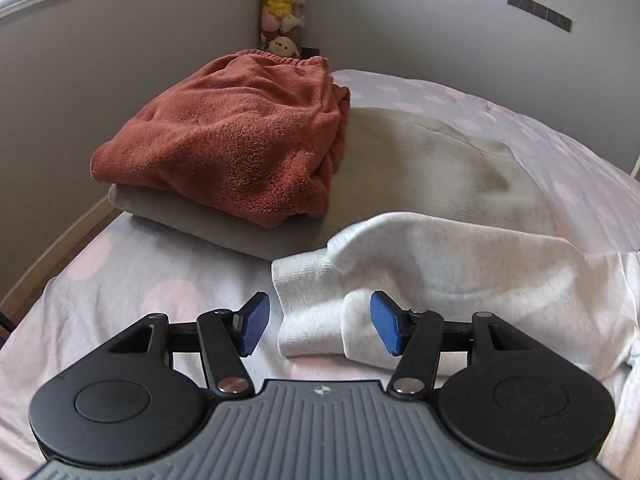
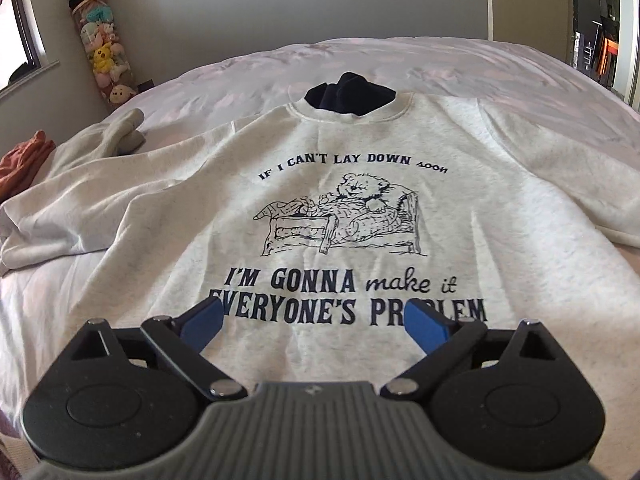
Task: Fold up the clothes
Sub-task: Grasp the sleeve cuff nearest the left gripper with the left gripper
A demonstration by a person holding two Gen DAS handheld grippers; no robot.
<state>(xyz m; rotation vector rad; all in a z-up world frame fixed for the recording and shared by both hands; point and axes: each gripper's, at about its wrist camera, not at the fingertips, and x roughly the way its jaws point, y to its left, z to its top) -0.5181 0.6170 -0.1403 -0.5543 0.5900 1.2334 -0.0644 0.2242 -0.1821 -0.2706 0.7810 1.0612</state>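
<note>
A light grey sweatshirt (image 2: 344,208) with a bear print and dark lettering lies face up, spread flat on the bed. Its left sleeve (image 2: 60,216) stretches out to the side; the sleeve's ribbed cuff (image 1: 308,304) shows in the left wrist view. My left gripper (image 1: 320,326) is open, its blue pads either side of the cuff end, just above it. My right gripper (image 2: 316,324) is open and empty over the sweatshirt's lower front, above the printed words. A dark garment (image 2: 352,92) lies behind the collar.
A folded rust-red fleece (image 1: 236,132) sits on a folded grey garment (image 1: 420,168) at the bed's left side. The bed has a pale dotted cover (image 1: 132,280). A tube of plush toys (image 2: 104,52) stands in the corner by the wall.
</note>
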